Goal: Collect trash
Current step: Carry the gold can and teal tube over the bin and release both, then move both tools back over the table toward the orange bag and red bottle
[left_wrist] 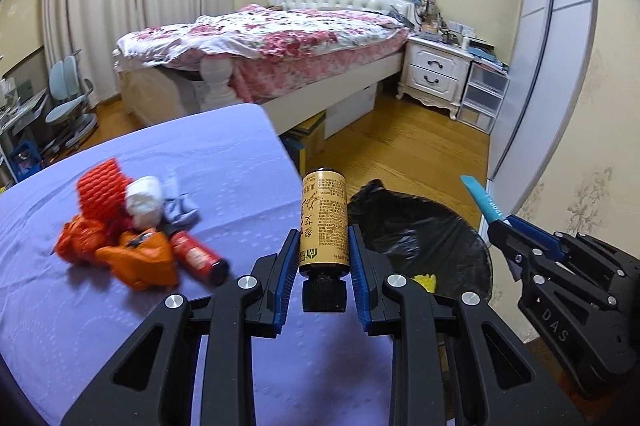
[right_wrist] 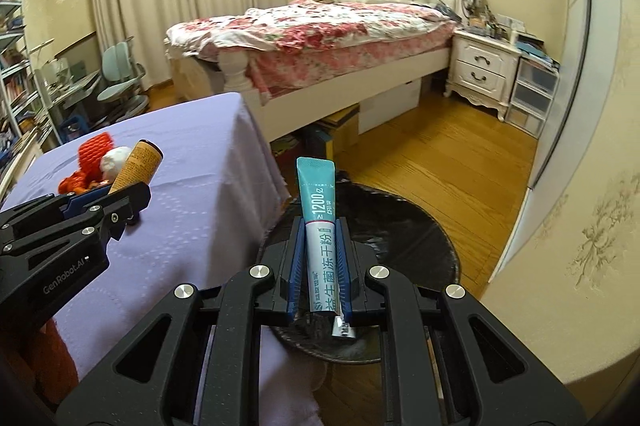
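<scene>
My left gripper (left_wrist: 324, 230) is shut on a small yellow bottle (left_wrist: 323, 218) with a black cap, held over the table's right edge. My right gripper (right_wrist: 320, 222) is shut on a teal and white sachet (right_wrist: 320, 222), held above a bin lined with a black bag (right_wrist: 420, 238). In the left wrist view the black-lined bin (left_wrist: 420, 234) lies just right of the bottle, with a yellow scrap (left_wrist: 425, 281) in it. A pile of trash (left_wrist: 120, 238) lies on the purple tablecloth (left_wrist: 200, 162): orange wrappers, red foam netting, a white wad and a small red bottle (left_wrist: 200, 258).
A bed (left_wrist: 280, 38) with a floral cover stands behind the table, a white nightstand (left_wrist: 436, 70) and plastic drawers to its right. A sliding wardrobe door (left_wrist: 552, 26) lines the right side. A desk chair (left_wrist: 68, 94) and shelves stand at the left. Wooden floor (left_wrist: 408, 142) lies between bed and bin.
</scene>
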Available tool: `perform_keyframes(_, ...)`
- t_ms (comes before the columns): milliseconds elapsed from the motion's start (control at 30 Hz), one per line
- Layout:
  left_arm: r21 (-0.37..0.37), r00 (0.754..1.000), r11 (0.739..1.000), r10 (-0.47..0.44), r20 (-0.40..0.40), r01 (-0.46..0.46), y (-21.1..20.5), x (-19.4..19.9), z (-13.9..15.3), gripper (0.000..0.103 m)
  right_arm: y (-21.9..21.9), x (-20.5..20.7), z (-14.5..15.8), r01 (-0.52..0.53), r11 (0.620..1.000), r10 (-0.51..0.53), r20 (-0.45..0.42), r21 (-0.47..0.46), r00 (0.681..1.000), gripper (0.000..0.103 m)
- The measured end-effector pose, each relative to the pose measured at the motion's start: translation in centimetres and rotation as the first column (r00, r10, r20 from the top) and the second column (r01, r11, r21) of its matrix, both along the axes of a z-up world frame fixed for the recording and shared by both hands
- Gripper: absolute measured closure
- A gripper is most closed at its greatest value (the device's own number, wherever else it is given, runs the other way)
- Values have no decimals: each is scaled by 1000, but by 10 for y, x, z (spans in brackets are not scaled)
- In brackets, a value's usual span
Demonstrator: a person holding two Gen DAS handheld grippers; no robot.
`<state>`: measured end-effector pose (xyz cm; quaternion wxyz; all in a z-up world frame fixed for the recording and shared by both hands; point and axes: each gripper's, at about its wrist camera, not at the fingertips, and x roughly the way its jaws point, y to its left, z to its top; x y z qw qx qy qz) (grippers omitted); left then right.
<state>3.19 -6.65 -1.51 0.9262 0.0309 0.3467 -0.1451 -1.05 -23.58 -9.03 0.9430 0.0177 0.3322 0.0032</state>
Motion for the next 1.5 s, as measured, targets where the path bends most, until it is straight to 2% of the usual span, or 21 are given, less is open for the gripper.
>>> perform_keyframes(333,30,999,999,-42,-15,43,-45,28,-11,76,-39,14,-11,66,997,-66,-5,31,998,88)
perform_keyframes(867,75,997,996,-52,-59,57,-73,45,-25,76,-62,30,-22,106,993,-104,-34,49,994,87)
perform_keyframes(900,77,997,995,-54,-61,58,-73,45,-25,74,-63,31,-22,106,993,-105,-36,50,994,87)
perform_keyframes(933,82,997,995,-51,-62,56,-74,45,-26,63,-62,31,-23,107,993,-105,-37,50,994,86)
perform_keyframes(967,86,998,995,-41,-55,46,-74,45,-26,46,-62,32,-23,108,993,-106,-38,52,994,85)
perform_keyframes(1033,79,999,996,-29,-41,32,-72,44,-24,32,-64,32,-23,116,992,-114,-35,56,993,80)
perform_keyframes(1300,99,999,995,8,-36,-5,-63,44,-24,24,-68,29,-25,149,987,-147,-36,67,989,61)
perform_keyframes(1500,103,999,994,37,-32,-34,-51,39,-21,22,-65,28,-24,147,987,-145,-36,65,989,53)
